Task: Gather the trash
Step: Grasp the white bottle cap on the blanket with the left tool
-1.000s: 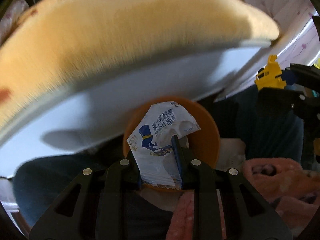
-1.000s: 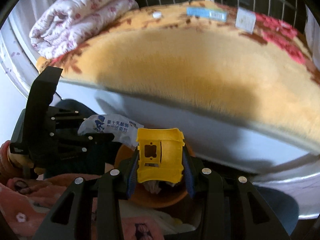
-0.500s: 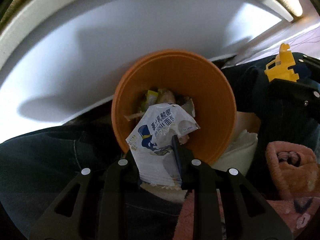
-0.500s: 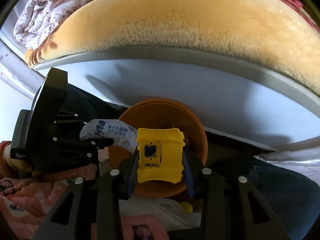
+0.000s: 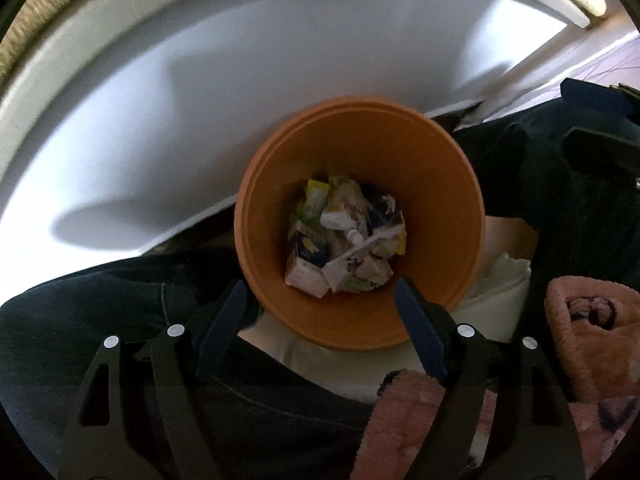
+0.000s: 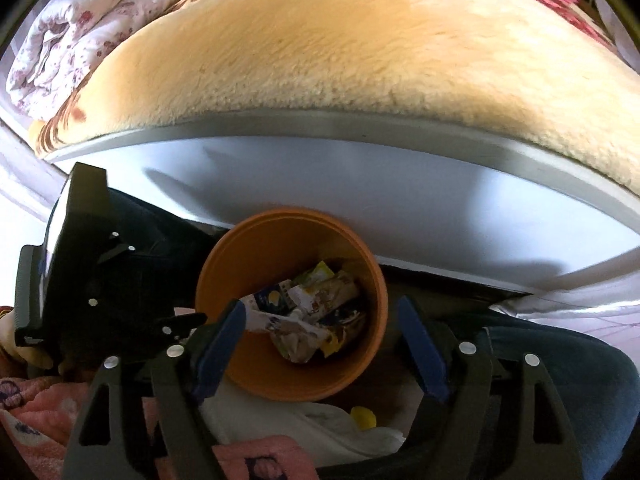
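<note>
The trash is piled at the bottom of 1 orange bin, w/ nothing held by either tool. The left gripper is spread wide above the bin's near rim, pointed down into it. The right gripper is spread wide too, empty, tips on both sides of the bin. 2 grippers are seen; wrappers are too jumbled to be counted.
</note>
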`<state>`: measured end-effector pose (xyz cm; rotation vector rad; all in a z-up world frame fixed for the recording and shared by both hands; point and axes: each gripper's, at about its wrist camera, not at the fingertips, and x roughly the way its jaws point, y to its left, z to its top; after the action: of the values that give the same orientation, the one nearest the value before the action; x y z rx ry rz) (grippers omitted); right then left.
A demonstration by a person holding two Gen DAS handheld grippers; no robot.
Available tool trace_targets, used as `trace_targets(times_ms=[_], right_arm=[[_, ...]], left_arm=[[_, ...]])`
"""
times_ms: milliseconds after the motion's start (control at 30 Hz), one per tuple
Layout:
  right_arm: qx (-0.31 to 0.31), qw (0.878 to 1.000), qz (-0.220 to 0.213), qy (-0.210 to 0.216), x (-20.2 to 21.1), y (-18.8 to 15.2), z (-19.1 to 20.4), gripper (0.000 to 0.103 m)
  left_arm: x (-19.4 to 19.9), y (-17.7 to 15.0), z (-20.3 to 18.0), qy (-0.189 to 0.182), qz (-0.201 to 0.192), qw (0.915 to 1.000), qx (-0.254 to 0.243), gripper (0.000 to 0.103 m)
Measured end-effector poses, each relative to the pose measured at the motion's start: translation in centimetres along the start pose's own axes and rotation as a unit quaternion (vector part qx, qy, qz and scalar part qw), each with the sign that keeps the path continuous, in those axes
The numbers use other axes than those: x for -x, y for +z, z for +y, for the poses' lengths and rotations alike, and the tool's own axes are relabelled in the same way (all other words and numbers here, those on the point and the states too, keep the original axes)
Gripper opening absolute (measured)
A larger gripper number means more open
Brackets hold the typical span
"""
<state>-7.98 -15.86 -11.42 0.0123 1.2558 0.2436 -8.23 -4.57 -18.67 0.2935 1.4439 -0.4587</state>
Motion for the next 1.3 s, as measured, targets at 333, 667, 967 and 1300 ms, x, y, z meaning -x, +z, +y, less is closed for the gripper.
trace_targets(times_ms=[333, 667, 967, 1300], right_arm=[[0.004, 0.999, -0.039, -0.006, 3.1, 0.4, 0.0, 0.077], [0.027, 0.991, -0.128, -0.019, 9.4, 2.3, 0.3, 0.077], [0.035, 0.984, -0.174, -0.020, 11.5, 5.4, 0.3, 0.078], [0.034, 0.986, -0.162, -0.012, 10.2, 7.6, 0.1, 0.078]], left_arm=[[4.6, 0.1, -0.1, -0.015, -0.069, 0.9975, -0.008, 0.075], [16.0, 1.7, 1.8, -0.027, -0.224, 0.9741, -0.013, 0.086], [20.9, 9.1, 7.4, 0.045, -0.319, 0.9461, 0.037, 0.092], [18.1, 23.2, 16.8, 0.121, -0.316, 0.9312, 0.137, 0.092]])
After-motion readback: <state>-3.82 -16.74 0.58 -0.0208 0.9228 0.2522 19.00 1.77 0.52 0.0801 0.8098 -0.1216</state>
